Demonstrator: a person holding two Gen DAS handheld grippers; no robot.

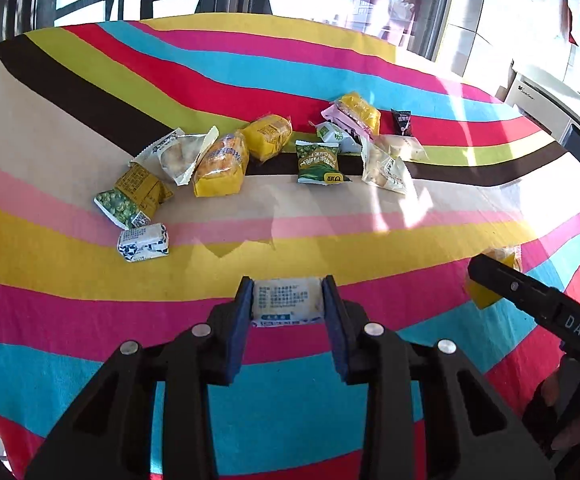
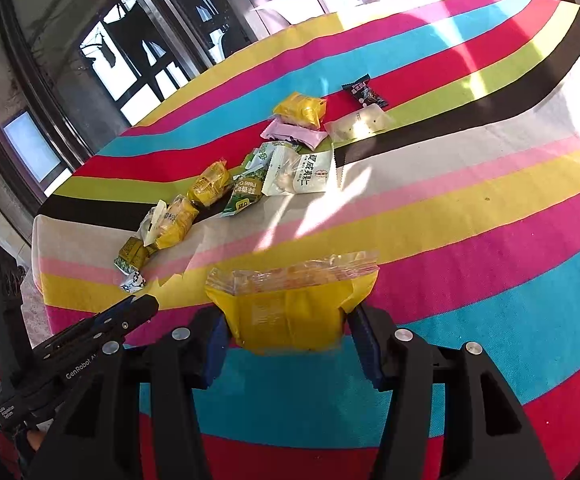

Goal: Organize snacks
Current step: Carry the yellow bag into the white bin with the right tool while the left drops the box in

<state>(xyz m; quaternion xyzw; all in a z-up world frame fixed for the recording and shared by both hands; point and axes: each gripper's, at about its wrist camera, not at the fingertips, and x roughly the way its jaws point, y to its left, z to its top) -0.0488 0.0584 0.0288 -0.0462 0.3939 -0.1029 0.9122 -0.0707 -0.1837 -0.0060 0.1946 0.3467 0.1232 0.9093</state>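
White small packet pinched crosswise in left hand-held gripper, long axis spanning pads, over near edge of striped tabletop. Yellow bread pack clamped in right hand-held gripper, same near edge. Loose snack row lies ahead, mid-tabletop, running left-right; left hand nearer its left end.

Snack packets scattered in loose row across worktop middle. Left tool near front edge, small packet between pads. Right tool to its right, clamping bread packet.
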